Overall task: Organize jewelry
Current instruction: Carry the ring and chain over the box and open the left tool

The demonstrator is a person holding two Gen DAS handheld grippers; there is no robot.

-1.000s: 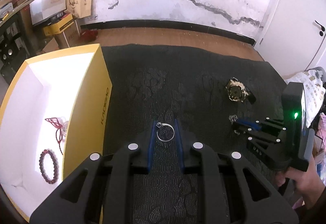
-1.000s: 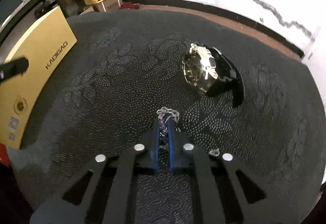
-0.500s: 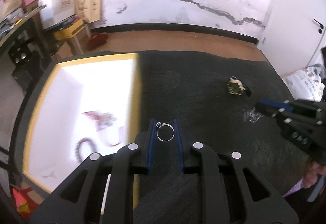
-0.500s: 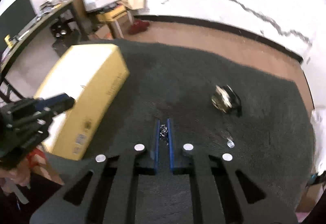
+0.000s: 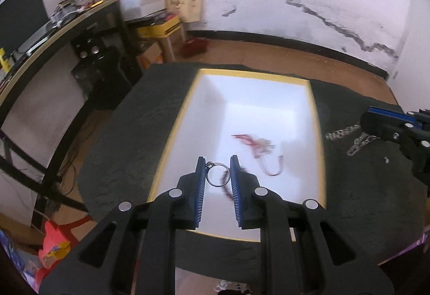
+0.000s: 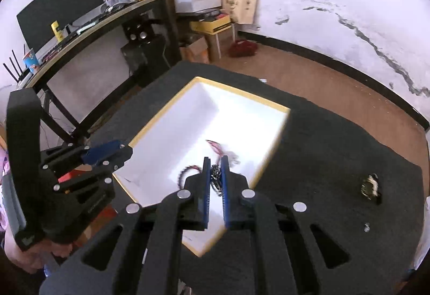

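Both hands have swung from the dark patterned worktop cloth to above the shallow yellow-rimmed white box (image 5: 317, 133), which sits toward the worktop's left edge, so the step in hand is the carry-and-drop. From the left wrist, the left gripper (image 5: 218, 174) holds its fingers narrowly apart, pinching a thin silver ring (image 5: 217, 174) over the box's near end; next it needs only to open. From the right wrist, the right gripper (image 6: 215, 176) has its fingers almost closed on a bunched silver chain (image 6: 215, 177) above the box's near side; a dark gold-faced watch (image 6: 371, 187) lies on the cloth toward the worktop's right edge.
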